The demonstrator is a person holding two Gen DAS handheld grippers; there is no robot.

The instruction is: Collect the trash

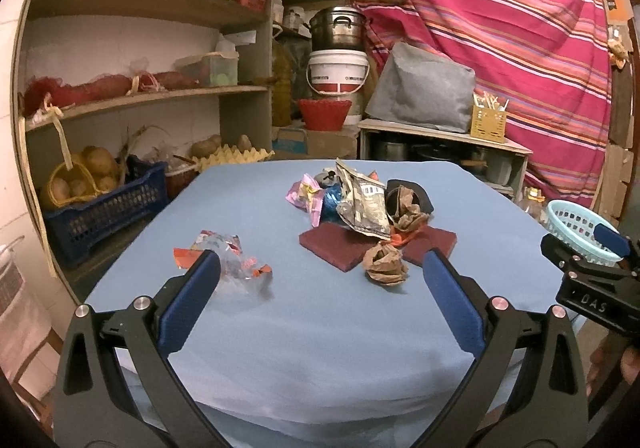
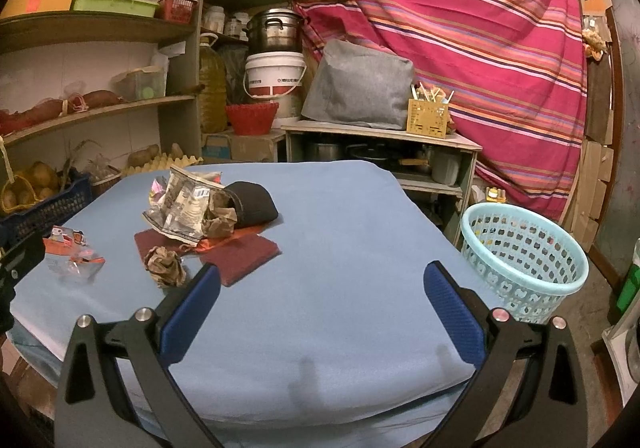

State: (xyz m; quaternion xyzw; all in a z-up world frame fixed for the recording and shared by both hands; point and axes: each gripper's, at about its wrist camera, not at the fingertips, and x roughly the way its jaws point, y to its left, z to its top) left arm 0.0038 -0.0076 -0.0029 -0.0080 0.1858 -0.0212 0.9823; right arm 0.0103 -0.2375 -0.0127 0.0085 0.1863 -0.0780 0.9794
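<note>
Trash lies on a blue-covered table (image 1: 320, 328). A clear and red plastic wrapper (image 1: 228, 260) sits at the left, just beyond my left gripper (image 1: 320, 268), which is open and empty. A crumpled brown paper ball (image 1: 384, 262) lies near its right finger. Behind it is a pile: a silver foil bag (image 1: 362, 204), pink and blue wrappers, brown paper and a black pouch on maroon pads (image 1: 340, 244). My right gripper (image 2: 320, 280) is open and empty over the table's near right part. The paper ball (image 2: 166, 266) is left of it. A light blue basket (image 2: 524, 260) stands off the table's right side.
Shelves (image 1: 140, 96) with crates, potatoes and egg trays stand along the left. A low cabinet (image 2: 380, 136) with pots, a bucket and a red bowl is behind the table. A striped red cloth (image 2: 460, 28) hangs at the back. The right gripper's body (image 1: 592, 280) shows at the right edge.
</note>
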